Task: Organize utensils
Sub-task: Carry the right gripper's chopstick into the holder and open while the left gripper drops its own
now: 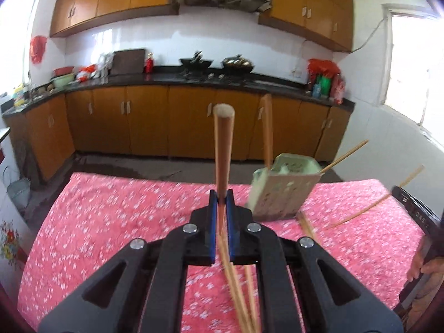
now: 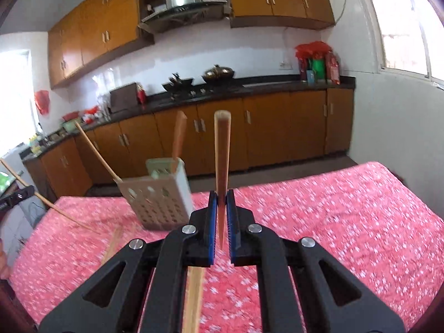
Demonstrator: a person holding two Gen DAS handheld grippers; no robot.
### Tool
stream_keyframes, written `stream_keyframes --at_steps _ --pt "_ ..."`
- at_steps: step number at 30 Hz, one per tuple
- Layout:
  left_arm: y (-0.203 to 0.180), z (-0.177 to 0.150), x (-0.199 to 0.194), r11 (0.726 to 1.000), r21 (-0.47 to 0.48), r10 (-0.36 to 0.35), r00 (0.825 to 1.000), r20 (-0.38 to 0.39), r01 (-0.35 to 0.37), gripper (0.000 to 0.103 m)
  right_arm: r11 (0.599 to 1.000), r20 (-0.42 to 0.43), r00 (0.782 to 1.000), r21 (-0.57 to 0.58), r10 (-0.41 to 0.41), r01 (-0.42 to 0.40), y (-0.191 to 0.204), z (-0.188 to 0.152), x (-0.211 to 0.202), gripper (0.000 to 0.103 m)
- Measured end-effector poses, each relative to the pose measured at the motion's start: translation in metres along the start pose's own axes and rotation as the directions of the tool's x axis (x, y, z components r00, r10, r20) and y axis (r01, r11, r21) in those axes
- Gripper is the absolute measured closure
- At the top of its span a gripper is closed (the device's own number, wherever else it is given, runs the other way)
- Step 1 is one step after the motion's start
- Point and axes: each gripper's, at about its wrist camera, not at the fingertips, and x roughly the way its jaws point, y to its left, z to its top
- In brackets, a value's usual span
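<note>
**Both grippers pinching chopsticks above the pink cloth**

My left gripper (image 1: 221, 194) had its blue-padded fingers (image 1: 212, 213) pressed onto 1 round-ended wooden chopstick (image 1: 223, 144), which rose upright past the tips. My right gripper (image 2: 221, 195) pinched a square-ended wooden chopstick (image 2: 221, 149) the same way, its thin end showing between the pads.

The pale green perforated plastic utensil holder (image 1: 283, 191) stood tilted on the pink floral tablecloth (image 1: 111, 222), just right of the left gripper and left of the right one. I saw 1 chopstick standing in it and another leaning out over its rim. Loose wooden chopsticks (image 1: 238, 291) lay on the cloth under my left gripper, blurred, so I could not count them. A flat pair of chopsticks (image 2: 194, 299) lay beneath my right gripper.
</note>
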Motion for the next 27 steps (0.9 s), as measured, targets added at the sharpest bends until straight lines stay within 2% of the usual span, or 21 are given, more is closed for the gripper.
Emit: stream_keyframes --at_steps 4,7,13,17,22,27 --pt "-0.025 0.027 -0.015 0.996 0.027 -0.082 0.996 0.045 0.081 0.095 0.995 0.069 0.992 0.014 0.102 -0.104 0.014 0.036 -0.018 0.095" --pt "-0.038 0.046 -0.019 0.99 0.022 -0.14 0.988 0.061 0.139 0.095 0.989 0.129 0.981 0.008 0.147 -0.149 0.026 0.059 -0.025 0.095" --pt "-0.059 0.08 -0.011 0.985 0.023 -0.173 0.976 0.128 0.172 0.095 0.989 0.193 0.97 -0.021 0.149 -0.147 0.047 0.085 -0.004 0.095" --pt "-0.068 0.093 0.011 0.989 0.029 -0.149 0.98 0.134 0.147 0.095 0.992 0.149 0.98 -0.026 0.13 -0.127 0.053 0.089 0.03 0.095" --pt "-0.076 0.093 0.057 0.992 0.049 -0.115 0.991 0.061 0.112 0.095 0.993 0.052 0.992 -0.008 0.119 -0.118 0.055 0.081 0.062 0.095" --pt "-0.073 0.086 0.092 0.993 0.027 -0.117 0.993 0.006 0.117 0.095 0.993 -0.01 0.993 -0.002 0.115 -0.115 0.054 0.071 0.083 0.095"
